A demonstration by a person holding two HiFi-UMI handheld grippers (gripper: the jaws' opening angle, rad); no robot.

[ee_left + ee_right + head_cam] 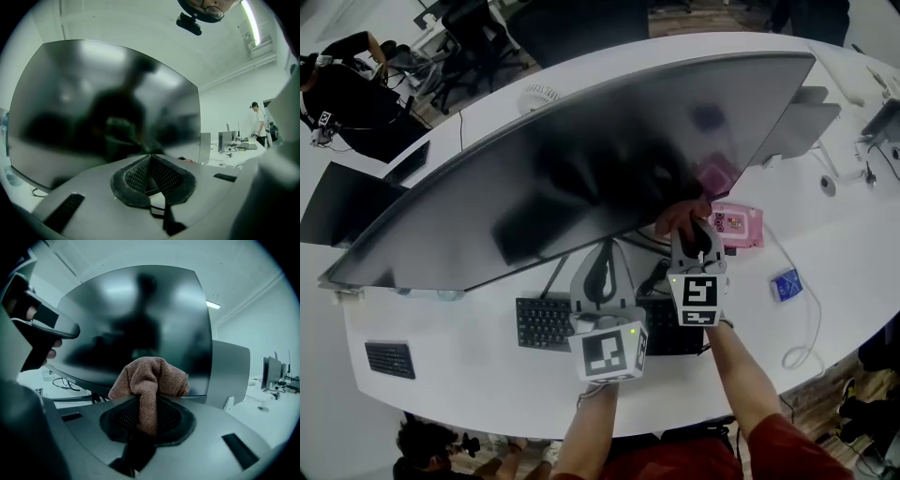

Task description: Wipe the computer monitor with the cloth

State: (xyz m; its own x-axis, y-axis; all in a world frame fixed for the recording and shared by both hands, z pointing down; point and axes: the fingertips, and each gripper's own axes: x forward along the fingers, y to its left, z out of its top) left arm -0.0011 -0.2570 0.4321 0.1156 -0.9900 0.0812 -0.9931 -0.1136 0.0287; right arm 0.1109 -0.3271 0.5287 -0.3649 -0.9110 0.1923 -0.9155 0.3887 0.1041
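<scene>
Brown terry cloth [150, 380], R gripper [149, 411] pinching it.
Cloth sitting at 5 o'clock of monitor [581, 159], by lower edge; L gripper [151, 166] hanging at R gripper's 8 o'clock, jaws pressing together, empty.

The head view looks steeply down from above onto the surface [469, 375], with the monitor [581, 159] at 12 o'clock. Both gripper views sit low and close, tilted up at that same screen. The right one catches the left hand-held gripper [51, 322] at 10 o'clock.
</scene>
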